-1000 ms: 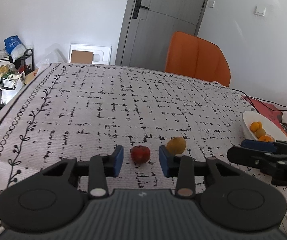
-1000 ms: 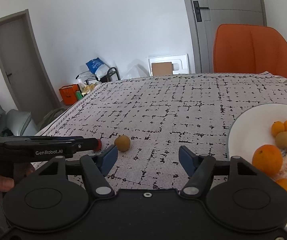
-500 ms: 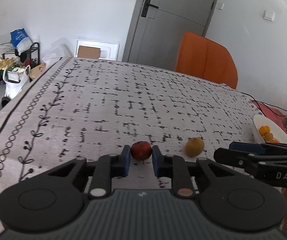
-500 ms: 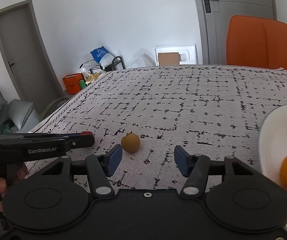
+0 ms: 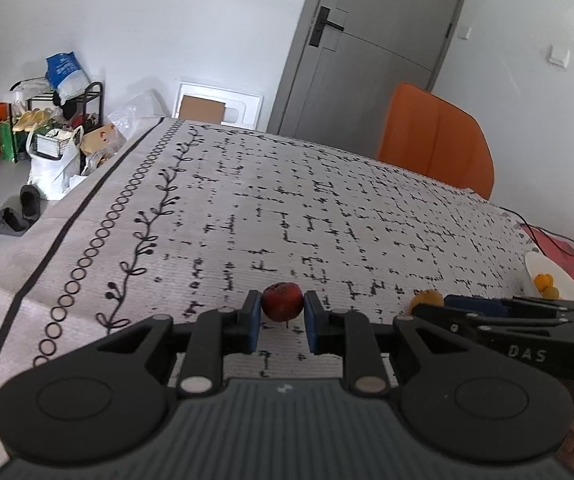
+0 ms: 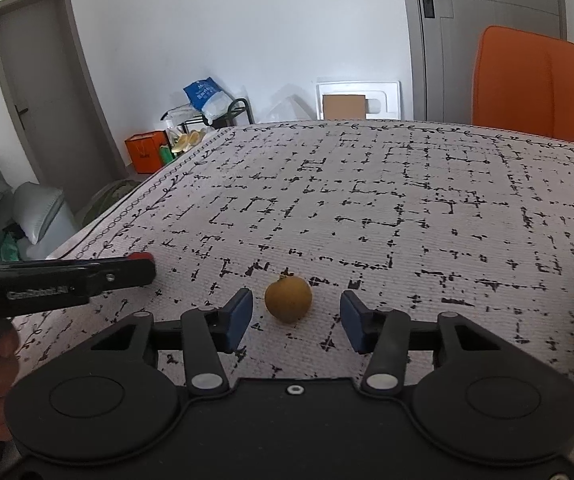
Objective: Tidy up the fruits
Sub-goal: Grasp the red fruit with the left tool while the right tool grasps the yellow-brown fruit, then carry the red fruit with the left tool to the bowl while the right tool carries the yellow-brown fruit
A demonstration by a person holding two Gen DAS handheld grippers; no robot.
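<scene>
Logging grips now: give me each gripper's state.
Left gripper: shut on the red fruit.
Right gripper: open, just been closing around the brown fruit.

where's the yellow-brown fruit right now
In the right wrist view the yellow-brown fruit sits on the patterned tablecloth between the right gripper's open fingers, untouched, nearer the left one.

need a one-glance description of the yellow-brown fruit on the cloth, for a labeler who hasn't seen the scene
On the black-and-white patterned tablecloth, near its front edge, look between the right tongs' open blue pads. The yellow-brown fruit lies there untouched; the neighbouring red fruit is pinched in the left tongs.
</scene>
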